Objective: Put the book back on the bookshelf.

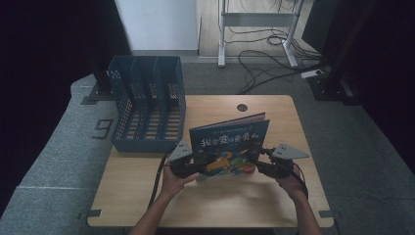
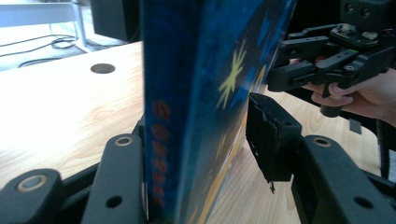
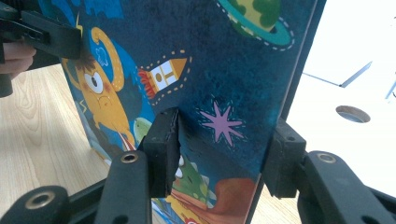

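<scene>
We hold picture book [image 1: 230, 147] upright near desk [image 1: 274, 200] middle, left tool [image 1: 188, 166] and right tool [image 1: 264, 166] each grasping a lower side edge. Book not yet in blue file rack [image 1: 147, 105] at desk's left rear corner; we judge filing remains. Room open between book and rack; right edge bare.

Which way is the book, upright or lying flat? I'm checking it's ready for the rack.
Upright: the book stands tilted on the table, cover facing the person.
</scene>
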`<state>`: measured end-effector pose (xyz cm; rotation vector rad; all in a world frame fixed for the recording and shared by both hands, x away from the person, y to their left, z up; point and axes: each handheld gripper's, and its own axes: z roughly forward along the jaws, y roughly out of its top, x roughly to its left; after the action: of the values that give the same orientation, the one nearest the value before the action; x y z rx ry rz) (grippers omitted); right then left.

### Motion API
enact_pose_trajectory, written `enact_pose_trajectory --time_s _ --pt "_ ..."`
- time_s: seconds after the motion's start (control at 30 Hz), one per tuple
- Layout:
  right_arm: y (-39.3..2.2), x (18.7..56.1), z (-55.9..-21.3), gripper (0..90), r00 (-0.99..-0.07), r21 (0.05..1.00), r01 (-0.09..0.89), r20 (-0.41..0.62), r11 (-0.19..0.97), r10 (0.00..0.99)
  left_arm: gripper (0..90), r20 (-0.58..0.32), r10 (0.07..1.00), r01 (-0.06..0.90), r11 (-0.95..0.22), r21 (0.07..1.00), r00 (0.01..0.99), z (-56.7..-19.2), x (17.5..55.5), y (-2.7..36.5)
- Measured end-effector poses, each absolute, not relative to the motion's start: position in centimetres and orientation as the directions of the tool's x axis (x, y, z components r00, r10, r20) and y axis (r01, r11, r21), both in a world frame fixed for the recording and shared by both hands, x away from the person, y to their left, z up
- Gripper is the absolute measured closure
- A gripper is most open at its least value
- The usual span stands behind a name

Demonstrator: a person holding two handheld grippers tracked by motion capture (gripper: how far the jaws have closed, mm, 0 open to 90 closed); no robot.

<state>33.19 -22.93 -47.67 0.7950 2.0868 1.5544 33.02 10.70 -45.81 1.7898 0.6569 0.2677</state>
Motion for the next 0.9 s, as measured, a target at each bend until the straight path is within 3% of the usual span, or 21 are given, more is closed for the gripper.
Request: enact_pose_trajectory --time_s 0.33,0.53,0.9 --pt "-23.0 33.3 -47.7 50.6 -0.754 0.958 0.199 0.015 0.207 0.657 57.2 -0.149 0.497 0.280 -0.200 0.939 0.855 -46.1 33.4 10.5" --pt "-23.2 33.4 -47.7 46.8 -0.759 0.959 0.203 0.025 0.199 0.651 67.5 -0.132 0.446 0.246 -0.208 0.947 0.885 -46.2 33.0 9.9" --pt "-22.9 33.3 -48.2 38.5 -0.719 0.951 0.225 0.015 0.213 0.695 77.6 -0.082 0.458 0.197 -0.209 0.958 0.885 -46.5 32.1 9.8"
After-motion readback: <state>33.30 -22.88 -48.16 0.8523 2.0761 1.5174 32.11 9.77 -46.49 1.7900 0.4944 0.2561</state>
